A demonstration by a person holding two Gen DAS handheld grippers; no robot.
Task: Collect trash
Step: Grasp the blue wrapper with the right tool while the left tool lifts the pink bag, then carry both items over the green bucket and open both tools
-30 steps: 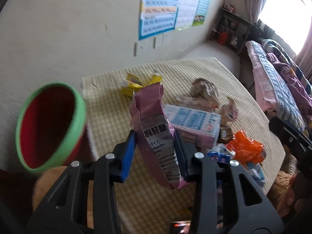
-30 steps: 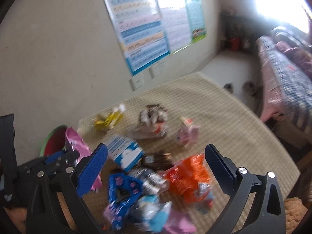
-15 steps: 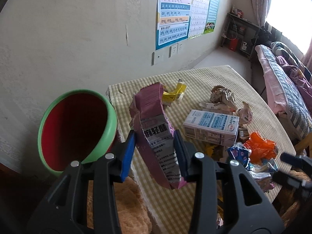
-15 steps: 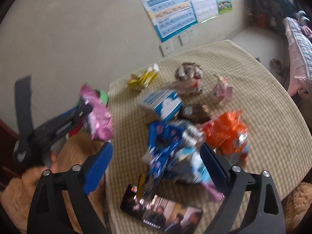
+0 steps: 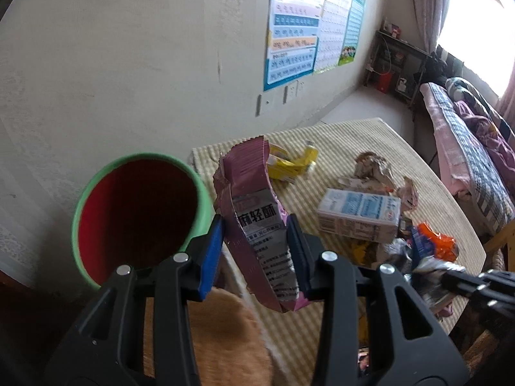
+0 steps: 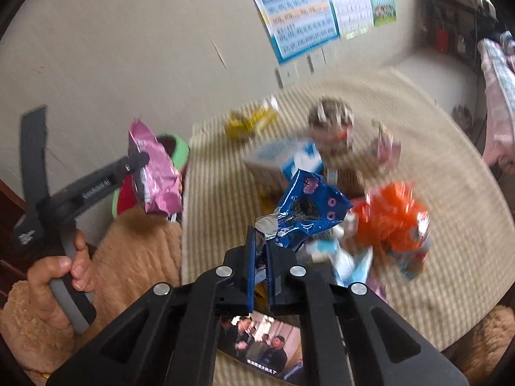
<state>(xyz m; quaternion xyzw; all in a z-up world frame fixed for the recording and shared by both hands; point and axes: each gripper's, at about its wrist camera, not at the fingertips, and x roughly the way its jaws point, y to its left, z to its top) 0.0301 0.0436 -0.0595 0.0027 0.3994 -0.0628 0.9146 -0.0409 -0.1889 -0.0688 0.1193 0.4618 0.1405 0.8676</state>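
Both cameras look forward along their fingers, close above the table point(image 5: 379, 135), towards the wall; both catch the bin point(image 5: 138, 218) and milk carton point(image 5: 360, 215).

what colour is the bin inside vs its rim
Red inside, green rim on the bin; clearest in the left wrist view.

Daylight floods in from the window point(image 5: 476, 16) at upper right, blown out to white glare. The wall point(image 5: 128, 64) is evenly, softly lit. Fisheye bending curves the edges, with dark corners. The right wrist view is motion-blurred across the table point(image 6: 450, 193); the left is sharp.
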